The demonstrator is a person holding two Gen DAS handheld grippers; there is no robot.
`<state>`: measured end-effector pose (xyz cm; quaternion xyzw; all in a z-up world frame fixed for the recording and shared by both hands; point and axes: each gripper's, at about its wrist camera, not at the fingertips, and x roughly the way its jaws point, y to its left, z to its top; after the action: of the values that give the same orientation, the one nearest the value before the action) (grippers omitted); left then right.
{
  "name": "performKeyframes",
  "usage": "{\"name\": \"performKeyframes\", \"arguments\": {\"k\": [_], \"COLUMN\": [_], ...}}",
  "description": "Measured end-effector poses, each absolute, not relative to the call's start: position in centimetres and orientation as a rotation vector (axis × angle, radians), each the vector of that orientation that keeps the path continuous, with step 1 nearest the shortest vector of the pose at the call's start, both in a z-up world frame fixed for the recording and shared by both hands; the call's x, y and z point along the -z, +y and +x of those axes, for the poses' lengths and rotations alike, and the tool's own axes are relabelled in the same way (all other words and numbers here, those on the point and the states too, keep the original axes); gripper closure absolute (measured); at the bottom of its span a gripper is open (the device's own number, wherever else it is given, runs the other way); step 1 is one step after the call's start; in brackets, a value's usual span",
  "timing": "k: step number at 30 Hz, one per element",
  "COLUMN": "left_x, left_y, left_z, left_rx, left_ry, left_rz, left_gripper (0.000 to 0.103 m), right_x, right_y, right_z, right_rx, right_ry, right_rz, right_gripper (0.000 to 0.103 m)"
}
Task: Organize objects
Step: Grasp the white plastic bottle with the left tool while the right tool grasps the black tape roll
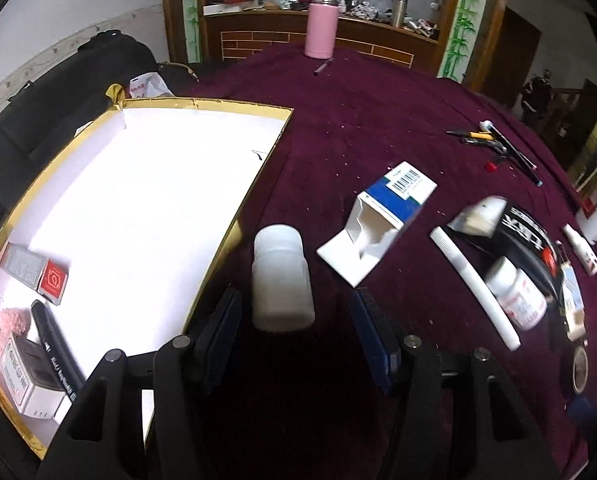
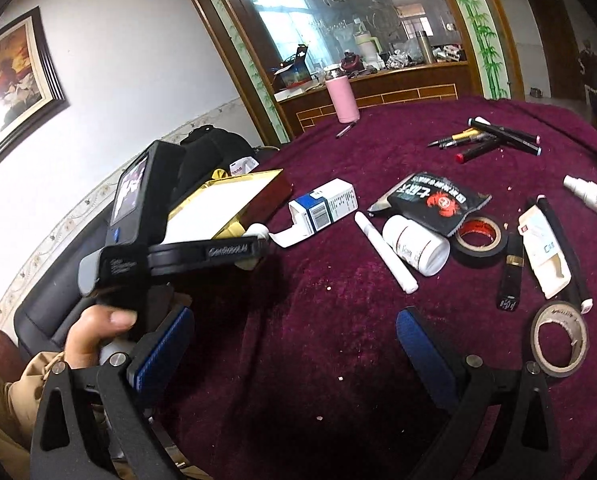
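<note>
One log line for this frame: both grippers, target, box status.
left gripper: open, white jar between fingers, not gripped | right gripper: open, nothing held | gold-rimmed box: few items inside | table: clutter remains

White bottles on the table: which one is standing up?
The plain white bottle beside the gold-edged box stands upright. The labelled bottle near the black tape roll lies on its side.
</note>
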<state>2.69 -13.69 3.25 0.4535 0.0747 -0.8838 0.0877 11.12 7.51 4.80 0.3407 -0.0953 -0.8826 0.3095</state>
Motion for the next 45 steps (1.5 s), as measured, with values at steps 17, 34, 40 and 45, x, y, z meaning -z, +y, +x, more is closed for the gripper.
{"name": "performKeyframes", "arguments": {"k": [17,34,40,45], "left_x": [-2.2,-1.7,-1.7,-1.6], "left_y": [-12.6,-9.7,-9.7,-8.5], "left_z": [1.7,-0.9,-0.2,2.2], "left_rx": [2.728,2.748,2.785,2.871], "left_ry": [0.227,0.098,0.147,0.151], "left_rz": [1.471,1.515,1.567,1.694], "left_gripper": [0.070,0.071,0.071,0.071], "right_x": [-4.8,-4.5,-5.2,-5.0], "right_y": [9.6,12.2,14.3,16.8], "right_z": [10.5,10.2,10.1,9.6], "right_rx": [2.333,2.427,2.496,2.566], "right_ry": [-0.339,-0.355,-0.322,-0.290], "right_rz": [0.851,0.901,0.922,0.986], "right_gripper": [0.000,0.000,0.000,0.010]}}
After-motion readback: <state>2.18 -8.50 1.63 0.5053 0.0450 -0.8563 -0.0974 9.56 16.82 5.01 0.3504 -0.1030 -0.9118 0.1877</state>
